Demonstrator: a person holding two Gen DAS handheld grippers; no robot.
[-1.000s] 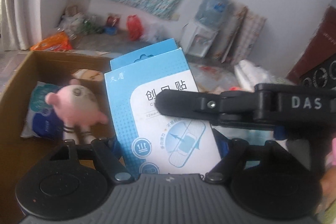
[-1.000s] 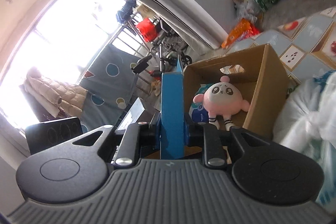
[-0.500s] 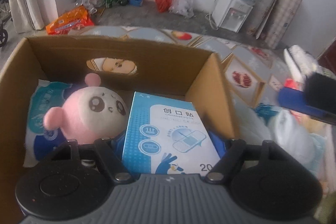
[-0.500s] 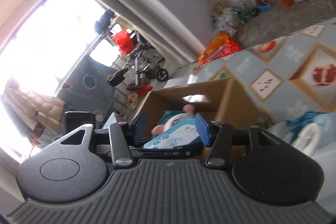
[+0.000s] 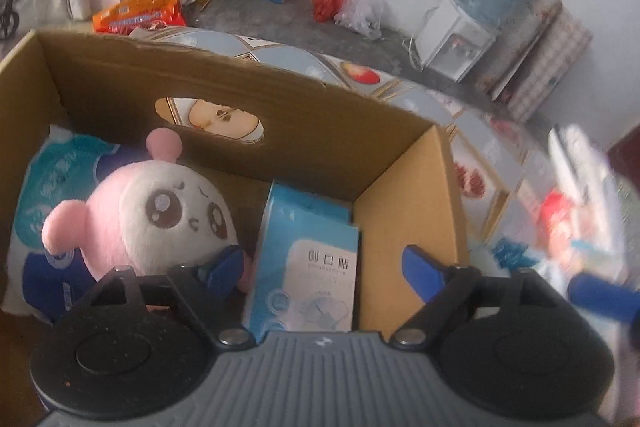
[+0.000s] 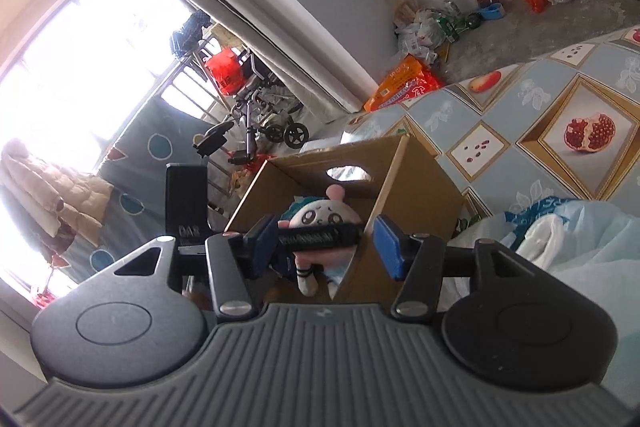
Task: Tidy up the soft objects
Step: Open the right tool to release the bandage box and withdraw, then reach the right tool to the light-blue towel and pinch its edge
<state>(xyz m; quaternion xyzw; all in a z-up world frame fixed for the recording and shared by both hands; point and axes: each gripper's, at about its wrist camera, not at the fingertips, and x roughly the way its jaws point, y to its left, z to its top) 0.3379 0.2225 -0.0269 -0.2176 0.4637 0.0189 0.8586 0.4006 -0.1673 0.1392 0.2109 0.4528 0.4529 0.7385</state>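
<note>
A: Cardboard box (image 5: 404,227) holds what, please?

B: Three things. A pink plush toy (image 5: 160,223) sits at the middle-left, leaning on a blue-white soft pack (image 5: 44,195) at 9 o'clock. A blue plaster carton (image 5: 308,267) stands upright at 3 o'clock of the toy, just beside the right wall.

A: And the tools?

B: The left gripper (image 5: 324,267) has just been opening; its jaws are spread around the carton, not pressing it. The right gripper (image 6: 326,241) is spread and empty, outside the box.

A: Anything unclear?

B: The carton's bottom is hidden behind the gripper body. At 3 o'clock the things on the bed are blurred.
</note>
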